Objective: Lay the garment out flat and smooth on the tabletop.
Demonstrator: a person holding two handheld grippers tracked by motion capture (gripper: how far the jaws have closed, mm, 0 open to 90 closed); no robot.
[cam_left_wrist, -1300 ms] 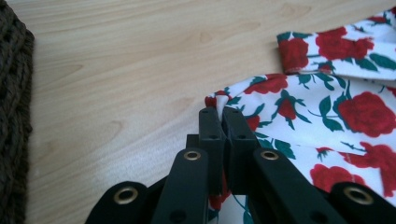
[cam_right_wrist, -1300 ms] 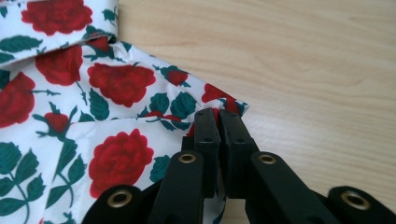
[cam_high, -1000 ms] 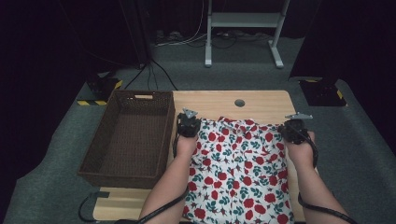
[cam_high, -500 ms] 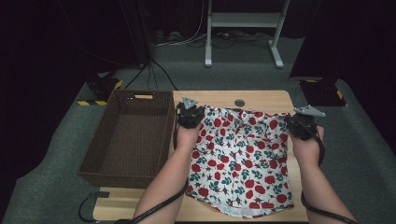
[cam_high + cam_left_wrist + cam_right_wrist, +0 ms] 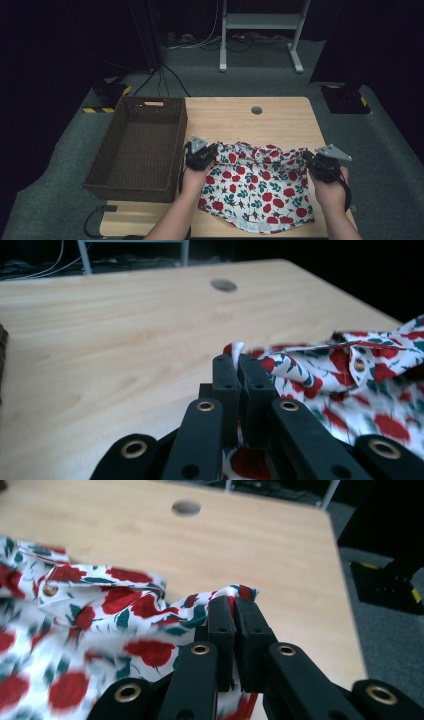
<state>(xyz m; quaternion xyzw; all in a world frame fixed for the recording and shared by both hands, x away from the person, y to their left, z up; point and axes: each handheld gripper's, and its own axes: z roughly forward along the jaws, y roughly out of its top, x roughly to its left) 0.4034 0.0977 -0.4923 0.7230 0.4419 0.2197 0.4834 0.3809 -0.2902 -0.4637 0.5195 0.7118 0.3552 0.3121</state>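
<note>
a light wooden table (image 5: 280,120) carries a brown wicker basket (image 5: 137,145) and a floral garment (image 5: 255,185).

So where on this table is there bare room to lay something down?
The far half of the table is bare wood, from the floral garment back to the round hole. The wicker basket at the left is empty too. The near half is crowded: the garment lies between the left gripper and right gripper.
</note>
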